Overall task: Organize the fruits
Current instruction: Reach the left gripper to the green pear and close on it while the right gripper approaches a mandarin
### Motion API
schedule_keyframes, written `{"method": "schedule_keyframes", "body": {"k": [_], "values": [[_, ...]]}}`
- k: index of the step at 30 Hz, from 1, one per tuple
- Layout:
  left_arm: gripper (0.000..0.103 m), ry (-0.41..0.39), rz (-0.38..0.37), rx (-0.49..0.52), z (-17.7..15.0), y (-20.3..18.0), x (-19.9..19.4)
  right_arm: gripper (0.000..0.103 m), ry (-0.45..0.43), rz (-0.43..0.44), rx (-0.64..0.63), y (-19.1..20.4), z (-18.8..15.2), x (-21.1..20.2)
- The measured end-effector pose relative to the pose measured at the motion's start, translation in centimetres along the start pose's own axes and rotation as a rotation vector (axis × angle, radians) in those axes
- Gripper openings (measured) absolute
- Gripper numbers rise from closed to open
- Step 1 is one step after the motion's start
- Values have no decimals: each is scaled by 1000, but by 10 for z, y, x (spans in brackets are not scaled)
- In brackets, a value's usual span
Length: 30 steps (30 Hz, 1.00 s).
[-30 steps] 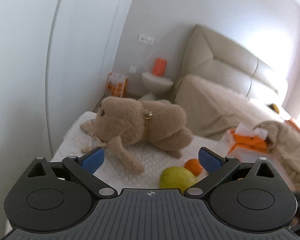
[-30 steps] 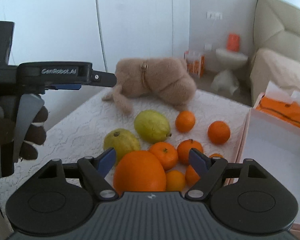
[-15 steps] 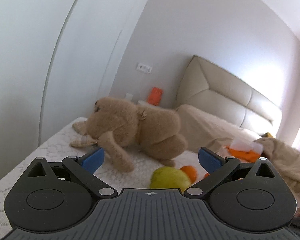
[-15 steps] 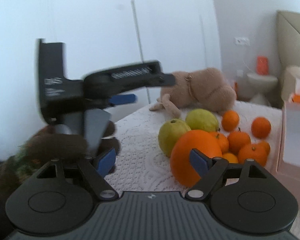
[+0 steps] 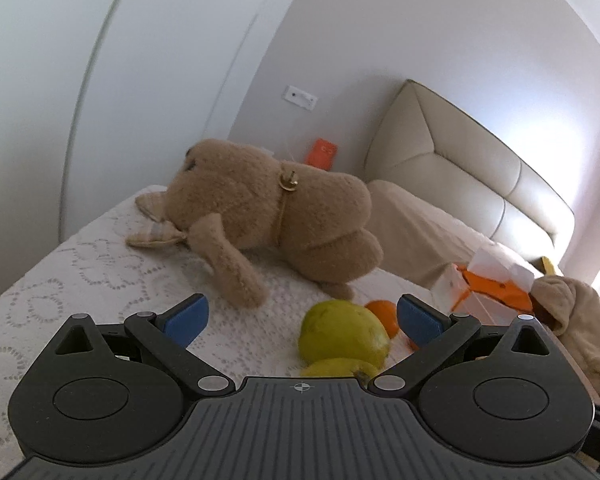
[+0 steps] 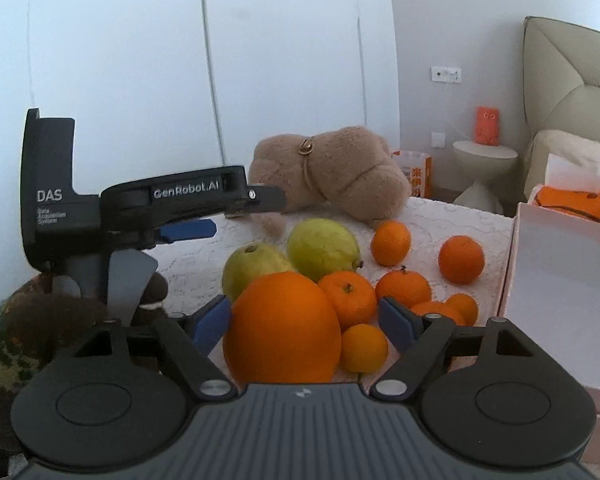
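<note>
Your fruit sits heaped on the white lace-covered counter (image 6: 188, 264), just beside the open pink box (image 6: 556, 288), which looks like the place meant to receive it. The big orange (image 6: 282, 328) lies nearest you, with two green pears (image 6: 324, 248) and small mandarins (image 6: 404, 286) behind, and the plush toy (image 6: 332, 172) at the far end. Your right claw (image 6: 306, 318) is spread wide around the big orange, pads apparently not pressing it. Your left claw (image 5: 302, 316) is spread too, empty, aimed low toward the pears (image 5: 342, 338), probably so each hand can take one fruit
</note>
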<state>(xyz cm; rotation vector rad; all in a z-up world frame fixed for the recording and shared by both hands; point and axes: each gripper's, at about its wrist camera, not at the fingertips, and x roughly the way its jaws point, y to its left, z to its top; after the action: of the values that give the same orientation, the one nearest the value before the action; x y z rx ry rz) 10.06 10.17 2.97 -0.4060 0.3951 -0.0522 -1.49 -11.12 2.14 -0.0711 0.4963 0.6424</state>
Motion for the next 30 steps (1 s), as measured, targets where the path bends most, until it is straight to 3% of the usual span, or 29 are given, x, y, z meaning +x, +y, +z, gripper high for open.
{"method": "schedule_keyframes", "body": {"k": [7, 10, 13, 14, 18, 22, 30], "values": [[103, 185, -37, 155, -5, -16, -14, 79, 41, 73, 11, 8, -11, 2], [103, 221, -45, 212, -6, -16, -18, 77, 84, 45, -31, 21, -14, 4], [101, 239, -54, 197, -5, -11, -18, 76, 105, -11, -71, 33, -14, 5], [99, 247, -66, 184, -5, -9, -17, 74, 113, -17, -72, 35, -12, 4], [70, 321, -117, 167, 1, -8, -4, 70, 137, 23, -13, 24, -7, 1], [72, 320, -116, 188, 2, -12, 1, 70, 139, 56, 104, 2, -7, 3], [66, 319, -154, 205, -13, -11, -6, 69, 141, -27, 100, 18, -17, -14]]}}
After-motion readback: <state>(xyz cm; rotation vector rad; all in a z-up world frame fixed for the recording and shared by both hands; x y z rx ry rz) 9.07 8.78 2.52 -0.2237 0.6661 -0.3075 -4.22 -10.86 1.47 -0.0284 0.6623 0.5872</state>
